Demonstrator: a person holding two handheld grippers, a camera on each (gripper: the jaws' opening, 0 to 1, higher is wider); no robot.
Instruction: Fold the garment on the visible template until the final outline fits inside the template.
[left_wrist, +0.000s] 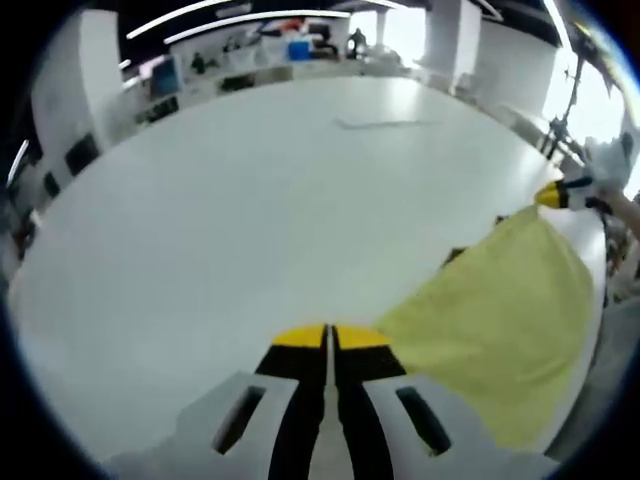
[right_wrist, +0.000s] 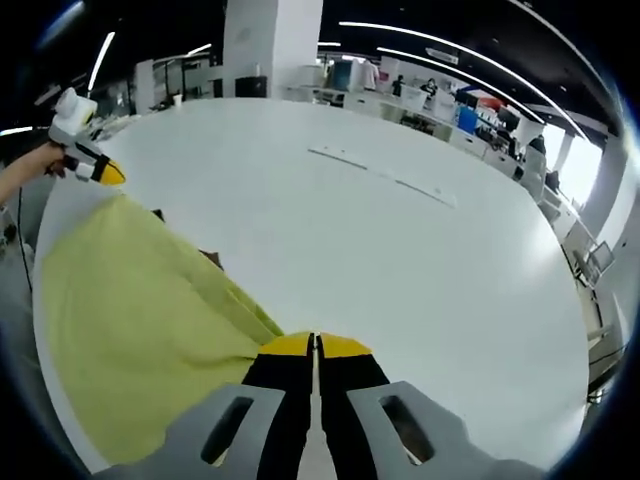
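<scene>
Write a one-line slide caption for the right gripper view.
Both tools pinch opposite corners of a yellow garment stretched over a white table.

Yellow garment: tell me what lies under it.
The yellow garment lies spread on the white table. A small dark patch peeks out at its edge; whatever else is beneath stays covered.

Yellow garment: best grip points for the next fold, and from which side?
The yellow garment lies spread along the white table's near edge. Both grippers, left and right, appear shut on opposite corners, jaws low along the surface. Thin flat cloth likely suits corner pinches best.
</scene>
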